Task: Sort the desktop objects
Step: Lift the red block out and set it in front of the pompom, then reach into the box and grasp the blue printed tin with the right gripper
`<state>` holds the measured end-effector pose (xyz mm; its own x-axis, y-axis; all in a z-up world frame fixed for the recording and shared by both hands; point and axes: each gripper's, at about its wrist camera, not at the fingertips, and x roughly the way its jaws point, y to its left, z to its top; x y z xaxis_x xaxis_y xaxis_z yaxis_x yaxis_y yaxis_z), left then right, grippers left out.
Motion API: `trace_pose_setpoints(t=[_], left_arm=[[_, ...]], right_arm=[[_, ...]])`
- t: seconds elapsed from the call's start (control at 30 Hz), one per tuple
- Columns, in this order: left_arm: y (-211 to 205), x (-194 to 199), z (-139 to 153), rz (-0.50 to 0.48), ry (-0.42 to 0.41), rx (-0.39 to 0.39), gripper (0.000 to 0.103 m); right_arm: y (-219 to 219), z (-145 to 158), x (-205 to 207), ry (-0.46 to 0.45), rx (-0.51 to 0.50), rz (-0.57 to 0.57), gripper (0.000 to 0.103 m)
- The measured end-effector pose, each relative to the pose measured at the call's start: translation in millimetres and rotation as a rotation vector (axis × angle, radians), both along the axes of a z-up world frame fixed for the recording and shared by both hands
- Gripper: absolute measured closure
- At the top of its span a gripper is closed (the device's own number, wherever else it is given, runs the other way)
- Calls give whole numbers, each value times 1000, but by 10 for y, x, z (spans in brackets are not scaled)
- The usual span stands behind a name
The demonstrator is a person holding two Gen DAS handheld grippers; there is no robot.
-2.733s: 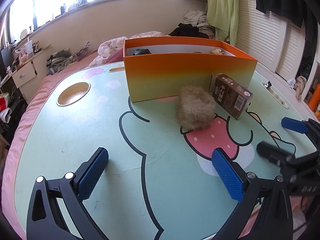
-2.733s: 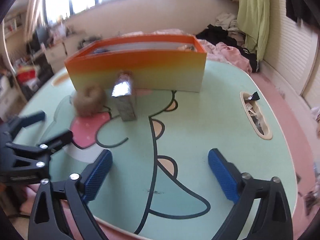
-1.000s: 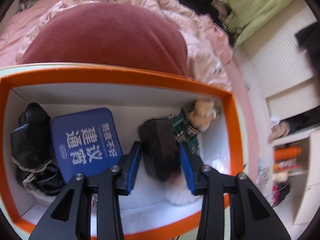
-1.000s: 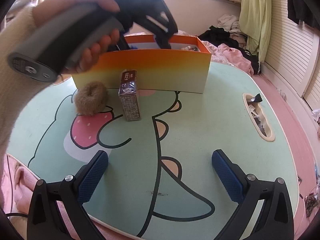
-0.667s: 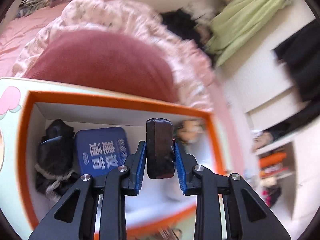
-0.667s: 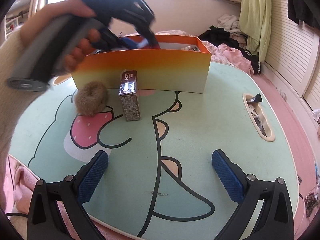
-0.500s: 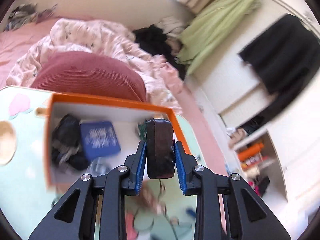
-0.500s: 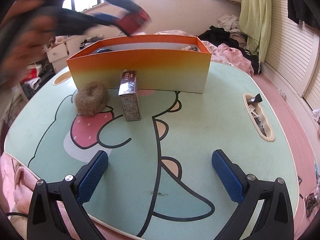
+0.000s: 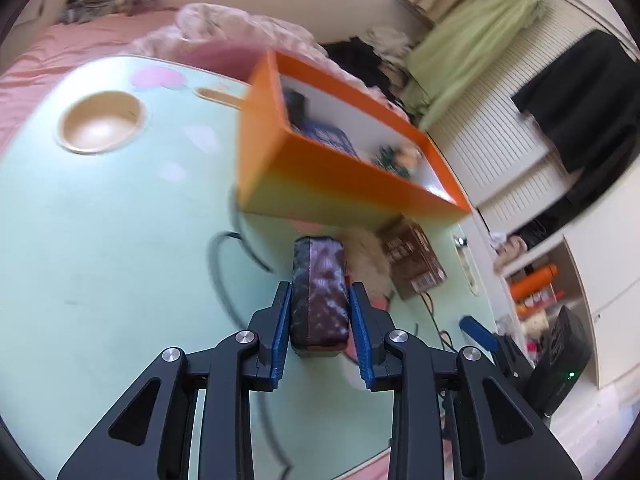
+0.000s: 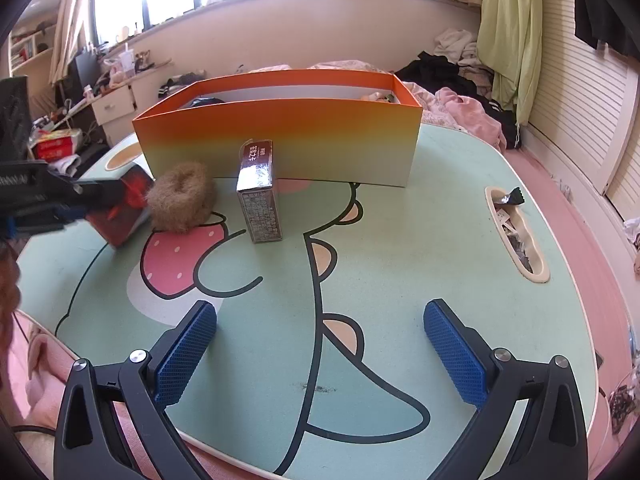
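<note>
Now left gripper (image 9: 320,312) clamps dark pack (image 9: 319,292) over table (image 9: 100,240).
Right gripper (image 10: 320,352) idle, fingers wide, nothing between them, likely waiting.

Desk (image 10: 400,240): box (image 10: 280,140) at 12 o'clock in the right wrist view, holding a tin (image 9: 326,138) and a doll (image 9: 404,156). Carton (image 10: 260,196) stands just before the box's front wall. Scrunchie (image 10: 180,196) at 9 o'clock of the carton, near it. Pack (image 9: 319,296) between the left tongs (image 9: 320,320), above the desk, at 9 o'clock of the scrunchie. Right tongs (image 10: 320,352) at 6 o'clock, over the near desk edge. Slot (image 10: 516,236) at 3 o'clock.
</note>
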<state>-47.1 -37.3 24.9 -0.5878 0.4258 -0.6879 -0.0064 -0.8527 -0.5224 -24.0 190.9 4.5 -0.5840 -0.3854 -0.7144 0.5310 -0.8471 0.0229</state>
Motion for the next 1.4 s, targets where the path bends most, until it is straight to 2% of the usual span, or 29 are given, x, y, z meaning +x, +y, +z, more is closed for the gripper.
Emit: trace_pose_setpoints(t=[0.07, 0.1, 0.13, 0.2, 0.23, 0.4, 0.5, 0.57, 0.6, 0.63, 0.67, 0.7, 0.8, 1.07, 1.13, 1.2, 1.27, 1.3, 1.33, 1.37, 1.4], left_arm=[[67, -24, 4, -4, 16, 7, 73], [56, -32, 19, 4, 23, 28, 66], [27, -25, 32, 20, 17, 44, 50], [-45, 46, 62, 51, 20, 47, 30], [-68, 131, 93, 62, 33, 17, 29], [-52, 473, 67, 106, 58, -233, 24], [118, 555, -23, 80, 92, -373, 18], [300, 516, -92, 64, 107, -510, 16], [374, 500, -136, 63, 106, -580, 11], [437, 497, -150, 65, 131, -595, 5], [463, 484, -174, 56, 129, -566, 1], [493, 483, -183, 52, 134, -573, 0], [535, 473, -198, 26, 152, -568, 0], [538, 517, -178, 36, 163, -565, 0], [548, 538, -184, 38, 166, -562, 0], [550, 539, -184, 37, 168, -561, 0], [548, 541, -182, 37, 168, -562, 0], [547, 542, -181, 37, 168, -561, 0], [545, 542, -180, 37, 168, -561, 0], [545, 542, -181, 37, 168, -561, 0], [545, 542, -180, 37, 168, -561, 0]], right_arm=[[-4, -2, 9, 0, 0, 0, 0], [-8, -1, 10, 0, 0, 0, 0], [-7, 0, 8, 0, 0, -1, 0], [-5, -1, 5, 1, 0, -1, 0], [-3, -1, 5, 1, 0, -1, 0], [-3, -4, 6, 1, 0, 0, 0], [2, -4, 1, 1, 0, 0, 0], [-1, -4, 6, 2, 2, 1, 0], [3, -4, 0, 1, 1, 1, 0], [2, -3, 0, 2, 0, 1, 0], [0, 0, 2, 0, -1, 1, 0], [-6, -5, 10, 2, 2, 0, 0], [-3, -3, 10, 2, 0, -1, 0], [4, 15, 2, -6, -5, 14, 1], [39, 102, 0, -3, -35, 30, 8], [76, 346, -28, 23, -88, 16, 18], [35, 663, -142, 66, -133, 30, 36], [-22, 837, -263, 66, -158, 39, 41], [-81, 961, -400, 39, -191, 47, 51], [-182, 1080, -629, -34, -250, 63, 60], [-292, 1124, -797, -102, -279, 75, 65]])
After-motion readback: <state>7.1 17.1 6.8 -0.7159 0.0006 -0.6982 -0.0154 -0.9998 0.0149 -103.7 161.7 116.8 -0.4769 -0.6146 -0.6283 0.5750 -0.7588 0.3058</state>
